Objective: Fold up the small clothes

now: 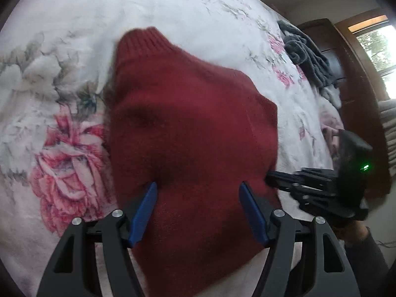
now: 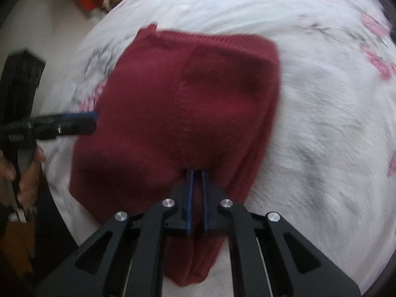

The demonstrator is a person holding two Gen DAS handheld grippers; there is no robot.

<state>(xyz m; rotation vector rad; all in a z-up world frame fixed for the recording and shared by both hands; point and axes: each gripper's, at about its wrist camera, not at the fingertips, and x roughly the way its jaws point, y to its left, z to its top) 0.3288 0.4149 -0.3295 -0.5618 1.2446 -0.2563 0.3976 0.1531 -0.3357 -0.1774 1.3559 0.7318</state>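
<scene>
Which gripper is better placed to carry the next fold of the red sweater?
Probably the right gripper: its fingers are already pinched on the red sweater. The left gripper is open above it, gripping nothing.

- Right gripper fingers pinch the red knit garment on the floral bed.
- Left gripper touches the garment's left edge; a hand grips its handle.

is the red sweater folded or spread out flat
Folded: the red sweater lies as a compact block on the bed, one layer's edge showing over another, no sleeves spread out.
</scene>
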